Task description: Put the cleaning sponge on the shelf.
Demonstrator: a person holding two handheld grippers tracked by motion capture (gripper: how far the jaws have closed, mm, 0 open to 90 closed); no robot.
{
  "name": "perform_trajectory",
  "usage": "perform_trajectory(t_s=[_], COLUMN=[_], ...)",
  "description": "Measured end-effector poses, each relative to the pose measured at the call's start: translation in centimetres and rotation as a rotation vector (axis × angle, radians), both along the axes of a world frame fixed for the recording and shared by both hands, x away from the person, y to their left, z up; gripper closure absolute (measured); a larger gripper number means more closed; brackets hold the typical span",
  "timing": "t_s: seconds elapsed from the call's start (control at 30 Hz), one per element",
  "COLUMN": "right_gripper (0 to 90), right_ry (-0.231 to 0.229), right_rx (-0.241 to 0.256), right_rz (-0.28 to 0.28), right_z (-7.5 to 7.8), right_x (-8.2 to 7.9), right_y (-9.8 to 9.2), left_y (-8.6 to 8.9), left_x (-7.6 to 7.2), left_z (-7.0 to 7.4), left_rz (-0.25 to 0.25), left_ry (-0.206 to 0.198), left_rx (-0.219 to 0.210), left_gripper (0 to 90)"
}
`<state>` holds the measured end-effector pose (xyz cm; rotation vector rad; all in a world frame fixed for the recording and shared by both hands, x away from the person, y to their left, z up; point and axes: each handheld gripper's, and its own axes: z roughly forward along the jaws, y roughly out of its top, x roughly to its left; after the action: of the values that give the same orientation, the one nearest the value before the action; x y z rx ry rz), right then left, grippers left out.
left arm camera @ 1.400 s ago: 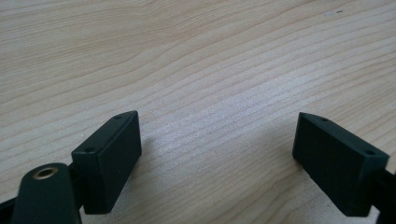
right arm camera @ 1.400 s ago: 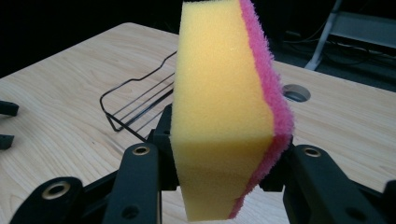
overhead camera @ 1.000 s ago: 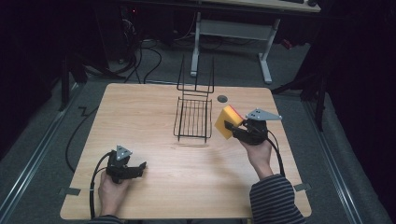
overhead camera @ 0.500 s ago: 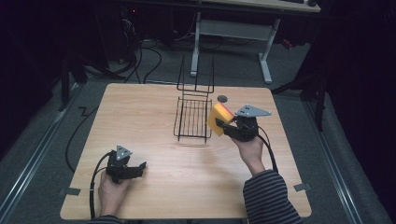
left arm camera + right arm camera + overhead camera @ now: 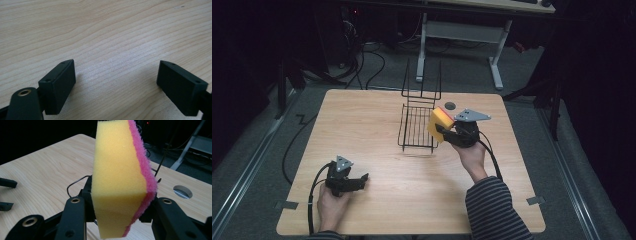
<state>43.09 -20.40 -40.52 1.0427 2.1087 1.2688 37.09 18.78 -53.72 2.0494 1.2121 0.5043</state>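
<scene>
Right hand-held gripper (image 5: 443, 131) clenched on sponge (image 5: 438, 124), held upright just beside rack (image 5: 417, 127), above worktop (image 5: 372, 120). Left hand-held gripper (image 5: 362, 178) released, resting. Best to lift over rim, centre, lower gently, then release.

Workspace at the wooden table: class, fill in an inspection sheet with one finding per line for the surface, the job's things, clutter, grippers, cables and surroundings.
Surface: table, light wood, bare apart from the rack; a round hole near the far edge.
Job's things: sponge, yellow with a pink face, held on edge above the right side of the wire rack.
Clutter: nothing seen.
Grippers: right gripper shut on the sponge; left gripper open, low at the near left of the table, holding nothing.
Cables: one cable trails from the left gripper, another from the right; more lie on the floor beyond.
Surroundings: dark room, grey floor, white desk legs behind.
</scene>
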Motion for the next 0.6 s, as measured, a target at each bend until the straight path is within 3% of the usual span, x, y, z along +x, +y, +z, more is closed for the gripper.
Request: perform_trajectory(t_s=[0.6], right_gripper=[60.5], right_ry=[0.023], right_rx=[-0.044], right_rz=[0.033], right_z=[-1.6], right_x=[2.1], right_y=[2.7], left_y=[0.0], left_x=[0.0], left_z=[0.0], left_rz=[0.0], left_ry=[0.0], left_rx=[0.001], left_gripper=[16.1])
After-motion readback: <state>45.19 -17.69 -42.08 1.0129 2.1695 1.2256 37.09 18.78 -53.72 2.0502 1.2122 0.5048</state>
